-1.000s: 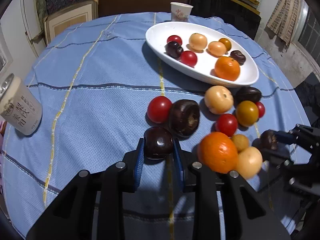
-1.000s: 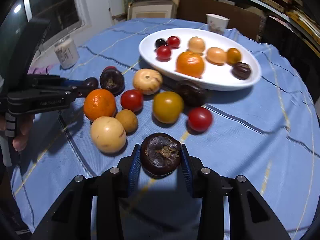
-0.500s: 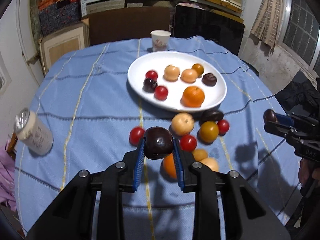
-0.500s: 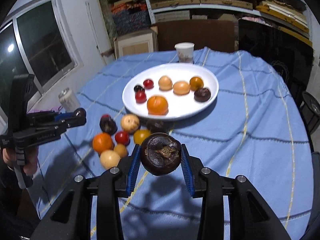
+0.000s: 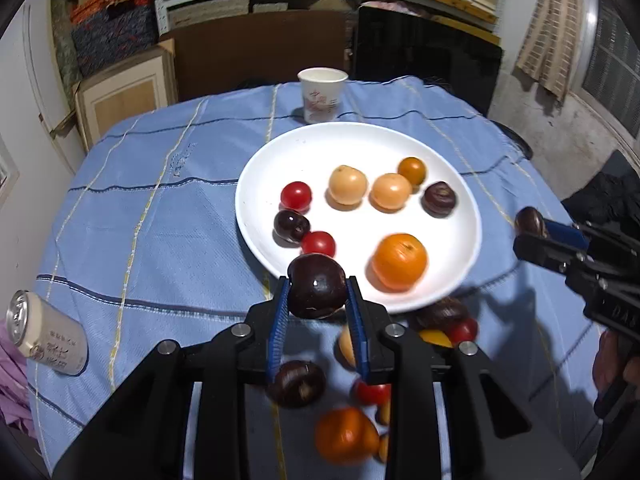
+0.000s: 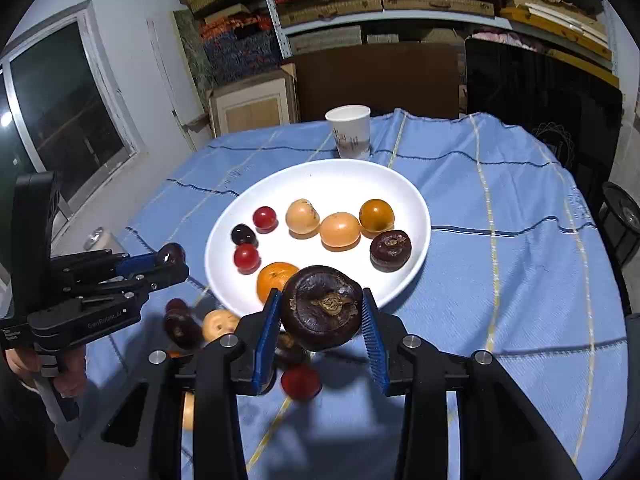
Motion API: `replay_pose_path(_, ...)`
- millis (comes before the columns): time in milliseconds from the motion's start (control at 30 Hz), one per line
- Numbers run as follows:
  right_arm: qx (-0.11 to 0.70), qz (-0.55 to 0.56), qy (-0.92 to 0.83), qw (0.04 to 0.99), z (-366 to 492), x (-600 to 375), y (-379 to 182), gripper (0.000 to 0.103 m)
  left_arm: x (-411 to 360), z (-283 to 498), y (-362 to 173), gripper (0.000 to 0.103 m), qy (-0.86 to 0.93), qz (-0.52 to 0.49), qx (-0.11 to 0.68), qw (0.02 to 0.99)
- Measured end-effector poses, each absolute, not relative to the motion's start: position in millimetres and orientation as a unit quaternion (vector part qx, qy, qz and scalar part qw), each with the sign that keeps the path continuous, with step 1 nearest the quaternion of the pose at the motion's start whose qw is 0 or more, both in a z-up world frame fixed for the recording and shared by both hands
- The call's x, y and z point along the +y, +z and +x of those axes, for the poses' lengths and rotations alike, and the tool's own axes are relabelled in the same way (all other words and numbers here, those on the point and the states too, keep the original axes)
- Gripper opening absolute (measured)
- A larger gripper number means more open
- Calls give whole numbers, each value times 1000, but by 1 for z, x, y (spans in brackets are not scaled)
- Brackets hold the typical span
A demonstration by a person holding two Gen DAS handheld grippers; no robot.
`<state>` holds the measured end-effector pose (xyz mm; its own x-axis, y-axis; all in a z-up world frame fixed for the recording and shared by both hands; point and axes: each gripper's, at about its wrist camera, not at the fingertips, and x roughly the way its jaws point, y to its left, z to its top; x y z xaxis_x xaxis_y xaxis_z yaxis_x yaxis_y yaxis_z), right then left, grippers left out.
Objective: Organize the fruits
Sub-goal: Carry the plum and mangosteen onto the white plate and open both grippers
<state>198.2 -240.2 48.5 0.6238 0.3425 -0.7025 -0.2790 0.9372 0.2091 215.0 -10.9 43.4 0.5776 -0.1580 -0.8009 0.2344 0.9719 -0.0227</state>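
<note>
My left hand-held gripper [image 5: 318,300] is clamped on a dark plum [image 5: 317,291], and my right hand-held gripper [image 6: 322,316] grips a dark brown fruit [image 6: 322,307]. Both fruits hang just short of the white plate [image 5: 264,184] ahead. Eight fruits already lie on the plate. About ten loose fruits [image 5: 296,383] wait on the desk [image 5: 140,208] beneath my grippers, so I judge the job roughly half done.

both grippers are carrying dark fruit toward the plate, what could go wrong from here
The white plate already holds eight fruits, so a dropped one could knock them and roll. Both grippers head for its near rim: the left gripper and right gripper might bump. The round dark fruit could slip from the blue pads.
</note>
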Motion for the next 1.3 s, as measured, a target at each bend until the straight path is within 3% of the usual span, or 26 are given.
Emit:
replay_pose_path(300,442,35,147,884,259,-226,10,40,-22,274,16,27,-101,46,479,871)
replay_pose_path(933,464,71,144,871,288,-221,-6,44,-48,316,9,28,-109,19,485,868)
replay_pose_path(1000,460,71,142,874,290,-220,-1,57,-50,320,9,31,-100,25,488,867)
replay_pose_path(1033,455,74,141,876,289,-221,2,64,-50,320,11,39,-97,28,487,867)
replay_pose_path(1067,447,78,141,880,286,-222,5,65,-48,318,13,54,-95,28,483,870)
replay_pose_path(1133,441,86,146,881,281,-225,9,65,-42,310,23,67,-82,22,465,881)
replay_pose_path(1300,440,92,150,881,258,-232,16,65,-22,288,43,71,-85,-6,449,889)
